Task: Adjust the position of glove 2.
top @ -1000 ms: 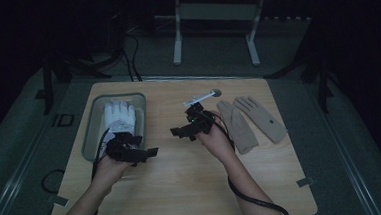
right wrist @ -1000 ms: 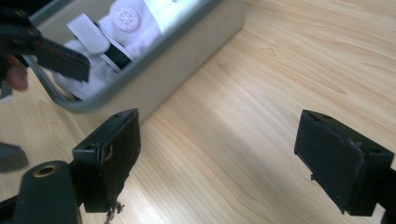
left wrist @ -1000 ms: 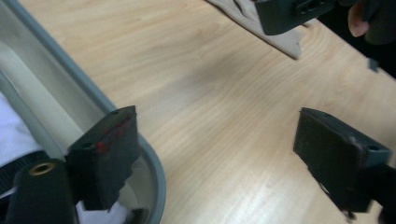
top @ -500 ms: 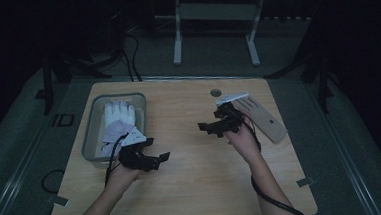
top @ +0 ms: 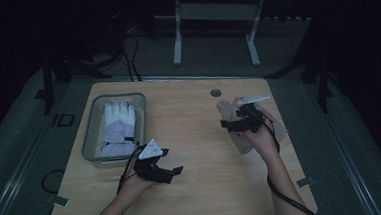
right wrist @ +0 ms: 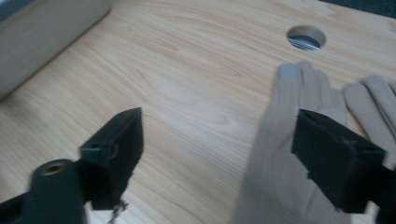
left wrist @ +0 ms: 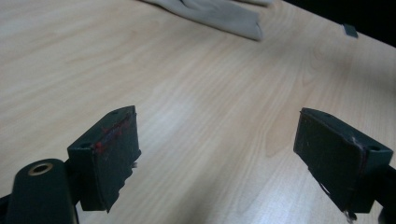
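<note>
High view: right gripper (top: pixel 229 126) has swung from table centre out to the flat beige fabric glove (top: pixel 241 143) at the right of the pale wooden table (top: pixel 195 137), and hangs just over it; left gripper (top: pixel 175 172) has drawn back toward the near edge, away from the grey tray (top: pixel 91 143) holding a white glove (top: pixel 118 127). Left gripper view: jaws wide, bare wood between them. Right gripper view: jaws have just narrowed slightly, nothing gripped – one jaw over the beige glove (right wrist: pixel 285 158) – pickup looks imminent
</note>
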Tool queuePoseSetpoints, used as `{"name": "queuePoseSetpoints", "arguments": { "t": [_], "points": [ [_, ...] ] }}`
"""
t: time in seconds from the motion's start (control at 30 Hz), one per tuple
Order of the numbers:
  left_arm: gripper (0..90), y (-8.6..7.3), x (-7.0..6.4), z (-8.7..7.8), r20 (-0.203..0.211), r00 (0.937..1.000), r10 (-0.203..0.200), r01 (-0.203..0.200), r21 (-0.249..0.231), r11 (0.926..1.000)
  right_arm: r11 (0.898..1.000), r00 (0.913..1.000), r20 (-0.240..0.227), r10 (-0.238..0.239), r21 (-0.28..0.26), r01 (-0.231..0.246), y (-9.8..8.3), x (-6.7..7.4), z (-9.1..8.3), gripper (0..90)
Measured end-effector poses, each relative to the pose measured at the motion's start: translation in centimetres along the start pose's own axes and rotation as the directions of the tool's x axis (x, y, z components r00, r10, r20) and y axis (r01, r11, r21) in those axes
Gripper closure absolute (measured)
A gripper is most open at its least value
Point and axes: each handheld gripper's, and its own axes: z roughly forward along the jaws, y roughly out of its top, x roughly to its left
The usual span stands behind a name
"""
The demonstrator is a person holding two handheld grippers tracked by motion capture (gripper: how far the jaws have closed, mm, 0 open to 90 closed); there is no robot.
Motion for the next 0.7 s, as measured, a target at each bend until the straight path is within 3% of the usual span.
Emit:
{"name": "queuePoseSetpoints", "arguments": {
  "t": [0.17, 0.47, 0.53, 0.6, 0.7],
  "points": [
    [14.4, -0.8, -0.5, 0.9, 0.012, 0.9998, 0.018, -0.018, 0.014, 0.9997, 1.000, 0.9989, 0.047, -0.007, 0.008, 0.007, -0.7, -1.5, 0.3, 22.2],
    [14.4, -2.1, -1.3, 1.7, -0.010, 0.9979, 0.063, -0.063, 0.005, 0.9980, 1.000, 0.9925, 0.120, -0.022, 0.018, 0.020, -0.8, -3.9, 1.0, 26.7],
    [12.1, -2.3, -1.4, 1.8, -0.021, 0.9973, 0.070, -0.070, 0.007, 0.9975, 1.000, 0.9923, 0.122, -0.022, 0.023, 0.019, -0.9, -4.1, 1.2, 27.4],
    [8.1, -2.5, -1.8, 1.9, -0.080, 0.9916, 0.102, -0.100, 0.024, 0.9947, 0.999, 0.9925, 0.122, -0.006, 0.035, 0.002, -1.2, -4.6, 1.8, 29.2],
    [4.7, -2.7, -1.8, 1.9, -0.091, 0.9913, 0.095, -0.094, 0.021, 0.9954, 0.999, 0.9923, 0.124, 0.007, 0.047, -0.013, -1.6, -5.1, 2.8, 29.3]
  ]
}}
